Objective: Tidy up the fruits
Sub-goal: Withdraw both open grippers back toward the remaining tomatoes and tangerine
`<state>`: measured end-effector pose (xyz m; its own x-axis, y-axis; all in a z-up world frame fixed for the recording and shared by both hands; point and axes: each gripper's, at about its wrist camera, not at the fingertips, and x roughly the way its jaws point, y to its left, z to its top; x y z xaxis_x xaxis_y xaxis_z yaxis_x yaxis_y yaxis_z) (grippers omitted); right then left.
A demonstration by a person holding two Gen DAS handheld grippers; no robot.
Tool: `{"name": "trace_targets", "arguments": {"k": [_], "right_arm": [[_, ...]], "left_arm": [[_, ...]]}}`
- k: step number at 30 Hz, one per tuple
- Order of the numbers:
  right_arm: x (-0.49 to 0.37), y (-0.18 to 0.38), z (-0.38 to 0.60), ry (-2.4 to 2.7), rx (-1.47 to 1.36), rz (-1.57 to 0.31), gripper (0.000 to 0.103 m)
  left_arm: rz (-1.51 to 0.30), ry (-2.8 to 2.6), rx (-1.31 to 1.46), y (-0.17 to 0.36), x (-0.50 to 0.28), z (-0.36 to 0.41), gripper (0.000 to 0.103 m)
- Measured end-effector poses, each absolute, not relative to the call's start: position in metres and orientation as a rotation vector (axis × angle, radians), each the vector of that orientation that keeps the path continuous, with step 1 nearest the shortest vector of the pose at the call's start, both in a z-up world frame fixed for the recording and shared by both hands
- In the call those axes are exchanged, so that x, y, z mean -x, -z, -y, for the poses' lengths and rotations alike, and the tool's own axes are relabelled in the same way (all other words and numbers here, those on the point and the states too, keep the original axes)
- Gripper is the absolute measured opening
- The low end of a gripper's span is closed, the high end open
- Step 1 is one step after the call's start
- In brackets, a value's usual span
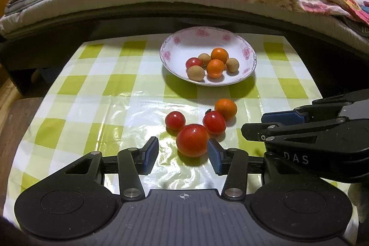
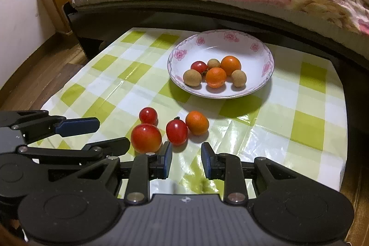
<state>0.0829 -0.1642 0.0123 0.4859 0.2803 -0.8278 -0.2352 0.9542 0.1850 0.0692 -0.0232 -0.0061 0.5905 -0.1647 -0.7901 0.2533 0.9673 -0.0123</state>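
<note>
Plate (image 2: 265,54) holds six fruits; four lie loose; both hand-held grippers (image 1: 183,150) (image 2: 186,153) gape, empty.

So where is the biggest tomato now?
On the checked tablecloth, the biggest tomato lies between the left gripper fingers, before two smaller tomatoes.

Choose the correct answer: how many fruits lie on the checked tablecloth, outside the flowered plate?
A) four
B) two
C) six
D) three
A: three red tomatoes, a large one and two small ones, plus one orange fruit, lie on the tablecloth; the rest sit in the plate.
</note>
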Motion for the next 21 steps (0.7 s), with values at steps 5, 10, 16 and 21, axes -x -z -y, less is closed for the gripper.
{"name": "trace_targets", "arguments": {"k": [5,10,16,21], "right_arm": [[-0.083,-0.007,0.163,-0.318,-0.037,-1.037,0.031],[-0.086,0.002,0.161,-0.322,-0.019,-1.071,0.031],[-0.088,0.009,0.161,-0.32,-0.006,-1.097,0.031],[-0.09,0.012,0.16,-0.325,0.002,-1.11,0.031]], "left_arm": [[-0.934,0.252,-0.108,0.011,-0.071,0.024,0.055],[-0.984,0.254,-0.098,0.021,-0.075,0.023,0.057],[-1.011,0.255,-0.103,0.026,-0.079,0.024,0.057],[-1.033,0.256,-0.095,0.03,-0.082,0.023,0.057]]}}
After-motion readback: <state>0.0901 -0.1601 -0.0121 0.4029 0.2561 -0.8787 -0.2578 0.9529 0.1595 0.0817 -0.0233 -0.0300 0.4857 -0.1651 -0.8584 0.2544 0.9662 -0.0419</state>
